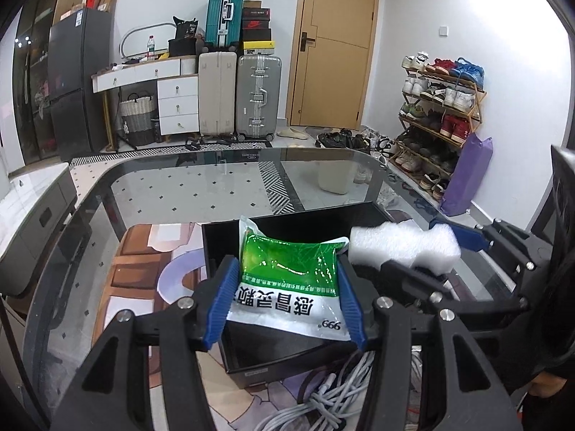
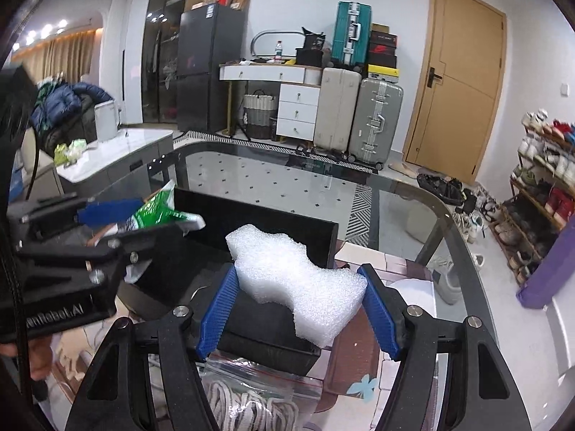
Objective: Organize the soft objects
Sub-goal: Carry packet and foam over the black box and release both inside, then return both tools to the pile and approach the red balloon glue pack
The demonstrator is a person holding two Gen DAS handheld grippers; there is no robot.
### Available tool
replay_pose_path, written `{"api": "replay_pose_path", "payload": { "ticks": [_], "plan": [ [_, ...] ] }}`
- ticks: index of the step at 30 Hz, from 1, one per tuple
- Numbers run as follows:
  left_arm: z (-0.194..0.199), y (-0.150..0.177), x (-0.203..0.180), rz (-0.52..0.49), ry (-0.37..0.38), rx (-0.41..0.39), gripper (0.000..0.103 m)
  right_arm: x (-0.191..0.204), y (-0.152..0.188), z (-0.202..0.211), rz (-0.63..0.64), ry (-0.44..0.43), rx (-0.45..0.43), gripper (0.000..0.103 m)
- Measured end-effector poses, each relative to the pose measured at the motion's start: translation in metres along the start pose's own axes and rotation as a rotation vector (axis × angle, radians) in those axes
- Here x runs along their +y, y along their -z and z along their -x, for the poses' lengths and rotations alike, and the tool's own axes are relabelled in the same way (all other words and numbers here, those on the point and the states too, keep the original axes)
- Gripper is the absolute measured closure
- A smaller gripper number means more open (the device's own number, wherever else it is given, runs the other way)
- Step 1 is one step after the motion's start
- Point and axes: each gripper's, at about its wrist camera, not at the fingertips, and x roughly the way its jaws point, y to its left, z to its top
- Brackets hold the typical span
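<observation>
My left gripper [image 1: 287, 298] clamps the green-and-white sachet [image 1: 287, 280] by its 2 side edges; my right gripper [image 2: 300, 309] pinches the white foam piece [image 2: 298, 280]. I hold both above the black box [image 1: 273, 355], apparently ready to drop in.

Both grippers' fingers [image 1: 222, 305] [image 2: 377, 312] clamped.

At twelve o'clock beyond the glass-topped table [image 1: 215, 186], a teal hard-shell suitcase [image 1: 224, 12] stands atop a beige suitcase [image 1: 217, 95] and a silver ribbed suitcase [image 1: 258, 98]. The tan wooden door [image 1: 336, 46] sits at one o'clock, a wooden shoe rack [image 1: 436, 115] at three o'clock.
</observation>
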Motion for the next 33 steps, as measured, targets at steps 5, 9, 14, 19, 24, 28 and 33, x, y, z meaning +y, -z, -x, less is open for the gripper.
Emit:
{"api": "replay_pose_path", "payload": {
  "ticks": [5,9,14,19,24,28,33],
  "plan": [
    [0.002,-0.002,0.004,0.014,0.012,0.001,0.05,0.009,0.002,-0.005,0.058,-0.014,-0.006,0.034],
    [0.002,-0.003,0.005,0.018,0.017,0.005,0.05,0.009,0.003,-0.008,0.038,-0.042,0.002,0.032],
    [0.0,-0.003,0.002,0.008,0.026,0.016,0.048,0.001,0.004,-0.004,-0.001,-0.05,-0.011,0.004],
    [-0.001,-0.003,-0.001,0.002,0.037,0.021,0.036,-0.006,0.008,-0.001,-0.025,-0.031,-0.003,0.003],
    [0.007,-0.002,-0.004,-0.015,0.023,0.004,0.011,-0.009,0.01,0.008,-0.017,-0.002,-0.006,0.003],
    [0.018,-0.002,-0.005,-0.016,0.025,-0.008,0.0,-0.02,0.015,0.023,-0.064,0.011,0.0,0.002],
    [0.039,0.004,-0.005,-0.009,0.017,-0.034,0.0,-0.035,0.026,0.058,-0.169,-0.018,-0.016,0.001]
  ]
}}
